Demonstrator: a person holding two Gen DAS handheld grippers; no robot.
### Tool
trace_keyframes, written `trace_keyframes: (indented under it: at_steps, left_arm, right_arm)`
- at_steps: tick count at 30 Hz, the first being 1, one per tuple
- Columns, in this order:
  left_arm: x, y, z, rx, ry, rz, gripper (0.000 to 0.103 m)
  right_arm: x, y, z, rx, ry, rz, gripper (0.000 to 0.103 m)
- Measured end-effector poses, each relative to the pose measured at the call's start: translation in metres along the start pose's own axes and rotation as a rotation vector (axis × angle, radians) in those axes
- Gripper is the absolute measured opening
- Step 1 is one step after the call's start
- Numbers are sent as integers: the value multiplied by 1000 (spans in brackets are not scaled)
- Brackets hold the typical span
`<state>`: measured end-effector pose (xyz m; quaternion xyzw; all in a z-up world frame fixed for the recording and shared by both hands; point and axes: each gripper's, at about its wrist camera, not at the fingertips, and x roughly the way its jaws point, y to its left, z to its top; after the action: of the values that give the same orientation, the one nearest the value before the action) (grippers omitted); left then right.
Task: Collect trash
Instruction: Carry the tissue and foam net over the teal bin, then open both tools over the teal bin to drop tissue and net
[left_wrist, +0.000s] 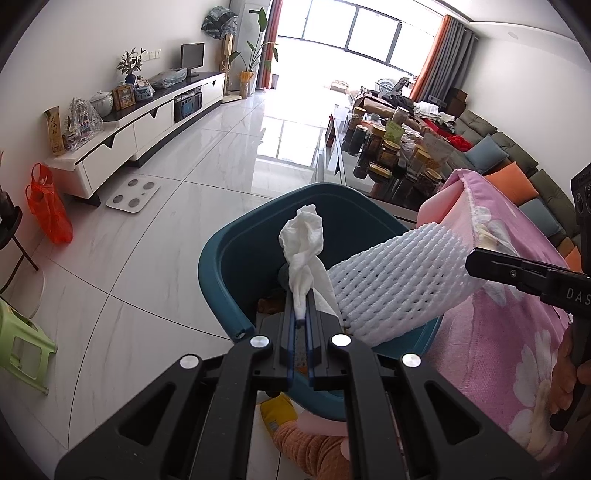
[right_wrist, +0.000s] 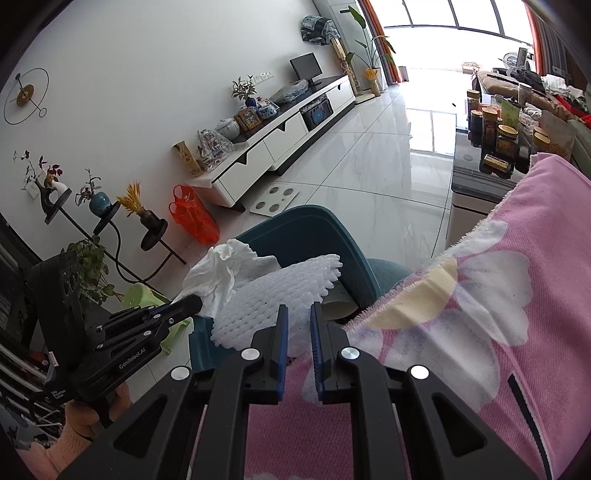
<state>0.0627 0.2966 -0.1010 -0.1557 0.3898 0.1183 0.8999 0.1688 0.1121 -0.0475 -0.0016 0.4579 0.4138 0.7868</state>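
Tissue (left_wrist: 303, 243), crumpled and white, was clamped in the left tongs (left_wrist: 301, 317) above the teal bin (left_wrist: 221, 280); right tongs (right_wrist: 295, 325) stood apart around white foam netting (right_wrist: 273, 295) beside it.

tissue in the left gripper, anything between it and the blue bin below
Partly. The tissue, pinched in the left gripper, hangs over the open blue bin, but the white foam net lies across the bin's right side beside it. The left part of the opening looks unobstructed.
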Motion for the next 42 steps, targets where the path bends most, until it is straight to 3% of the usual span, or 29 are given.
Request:
trace_keyframes:
  at_steps: [12, 15, 23, 25, 28, 30, 34, 36, 42]
  left_arm:
    - [17, -1, 0, 5, 14, 13, 7]
    - [23, -2, -2, 4, 26, 14, 22]
    - [20, -6, -4, 3, 11, 7, 33]
    - [14, -8, -3, 7, -6, 5, 40]
    - [0, -10, -6, 20, -32, 7, 47]
    - [-9, -12, -7, 27, -50, 8, 61]
    - [-31, -18, -10, 45, -93, -4, 78]
    - [-41, -21, -13, 51, -110, -14, 92]
    - [-75, -36, -24, 94, -168, -32, 97]
  right_arm:
    - [25, 19, 9, -43, 68, -13, 17]
    - [31, 23, 9, -63, 91, -26, 25]
    - [26, 20, 6, -63, 81, -26, 28]
    - [23, 17, 4, -58, 74, -21, 38]
    - [16, 16, 0, -57, 55, -12, 45]
    - [10, 15, -3, -55, 44, -8, 48]
    - [-8, 17, -13, -67, -3, -7, 59]
    - [-19, 17, -18, -71, -28, -11, 65]
    - [-58, 11, -36, -73, -116, -42, 81]
